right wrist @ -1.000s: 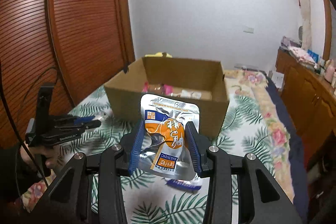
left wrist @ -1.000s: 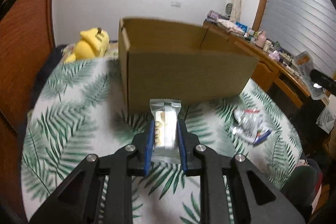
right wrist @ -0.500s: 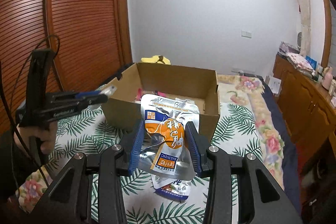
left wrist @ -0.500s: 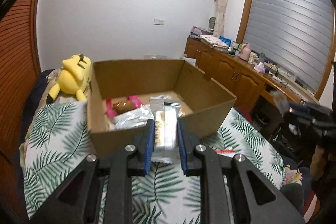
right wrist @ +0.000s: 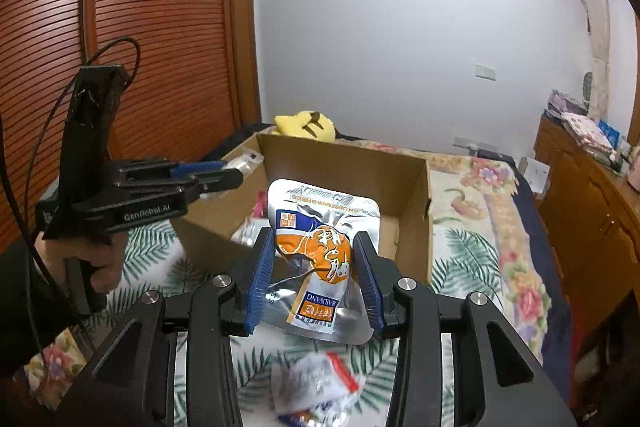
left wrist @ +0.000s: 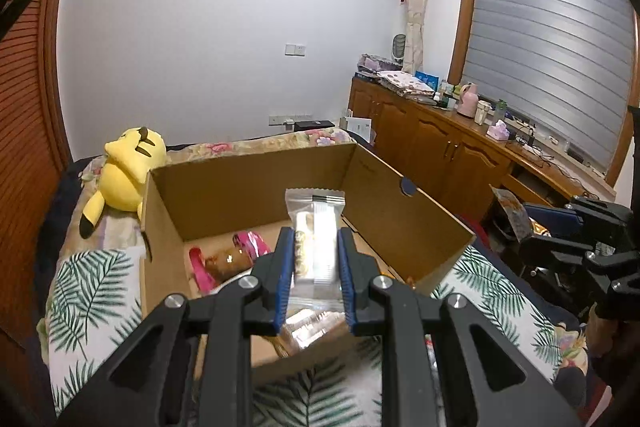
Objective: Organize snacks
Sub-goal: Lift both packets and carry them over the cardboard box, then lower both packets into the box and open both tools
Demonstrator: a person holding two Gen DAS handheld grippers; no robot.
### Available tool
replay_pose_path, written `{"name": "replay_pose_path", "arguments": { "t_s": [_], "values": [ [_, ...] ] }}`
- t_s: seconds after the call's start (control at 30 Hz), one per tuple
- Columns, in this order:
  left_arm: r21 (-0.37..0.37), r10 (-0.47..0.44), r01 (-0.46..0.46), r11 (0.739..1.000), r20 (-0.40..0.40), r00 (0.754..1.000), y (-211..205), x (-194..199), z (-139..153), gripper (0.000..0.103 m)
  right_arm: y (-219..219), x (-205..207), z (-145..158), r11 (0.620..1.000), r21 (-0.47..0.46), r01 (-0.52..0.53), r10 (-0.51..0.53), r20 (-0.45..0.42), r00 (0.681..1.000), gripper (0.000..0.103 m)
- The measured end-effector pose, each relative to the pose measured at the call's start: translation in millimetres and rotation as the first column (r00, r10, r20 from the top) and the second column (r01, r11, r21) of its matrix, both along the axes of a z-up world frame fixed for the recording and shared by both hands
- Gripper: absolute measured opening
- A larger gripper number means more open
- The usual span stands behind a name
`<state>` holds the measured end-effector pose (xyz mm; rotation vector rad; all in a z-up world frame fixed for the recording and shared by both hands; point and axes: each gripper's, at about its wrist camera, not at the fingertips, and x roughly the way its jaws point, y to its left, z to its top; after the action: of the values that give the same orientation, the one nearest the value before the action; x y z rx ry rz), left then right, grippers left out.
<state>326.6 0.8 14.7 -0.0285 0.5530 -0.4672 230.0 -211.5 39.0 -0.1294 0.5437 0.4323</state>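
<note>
My left gripper (left wrist: 314, 255) is shut on a clear-wrapped biscuit packet (left wrist: 316, 239) and holds it above the near part of the open cardboard box (left wrist: 248, 183). Pink-wrapped snacks (left wrist: 224, 259) lie inside the box. My right gripper (right wrist: 316, 267) is shut on a silver and orange snack pouch (right wrist: 316, 251), in front of the box (right wrist: 404, 195), above the bedspread. The left gripper also shows in the right wrist view (right wrist: 208, 173), over the box's left wall. The right gripper shows at the right of the left wrist view (left wrist: 532, 223).
A yellow plush toy (left wrist: 124, 175) lies behind the box. Loose snack packets (right wrist: 316, 387) lie on the leaf-print bedspread (right wrist: 468, 259) below my right gripper. Wooden cabinets (left wrist: 440, 151) with clutter stand at the right. A slatted wooden door (right wrist: 100, 27) is at the left.
My left gripper has risen and moved forward over the box with the biscuit packet. My right gripper has moved closer to the box with the pouch.
</note>
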Motion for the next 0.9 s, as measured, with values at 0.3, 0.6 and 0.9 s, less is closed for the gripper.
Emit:
{"name": "replay_pose_path", "arguments": {
  "t_s": [0.3,0.6,0.9],
  "values": [
    [-0.001,0.031,-0.032,1.0,-0.037,0.999,1.7,44.4,-16.1,0.019,10.2,52.8,-11.7,0.999,0.023,-0.027,0.027,-0.016,0.999,0.04],
    [0.034,0.048,-0.045,0.998,-0.106,0.993,-3.1,64.9,-37.5,0.019,20.1,100.9,-44.9,0.999,0.028,-0.024,0.026,-0.089,0.996,0.04],
    [0.065,0.054,-0.043,0.997,-0.186,0.981,-6.3,67.0,-55.5,0.019,32.3,119.8,-69.2,0.999,0.035,-0.017,0.023,-0.17,0.985,0.04]
  ]
}}
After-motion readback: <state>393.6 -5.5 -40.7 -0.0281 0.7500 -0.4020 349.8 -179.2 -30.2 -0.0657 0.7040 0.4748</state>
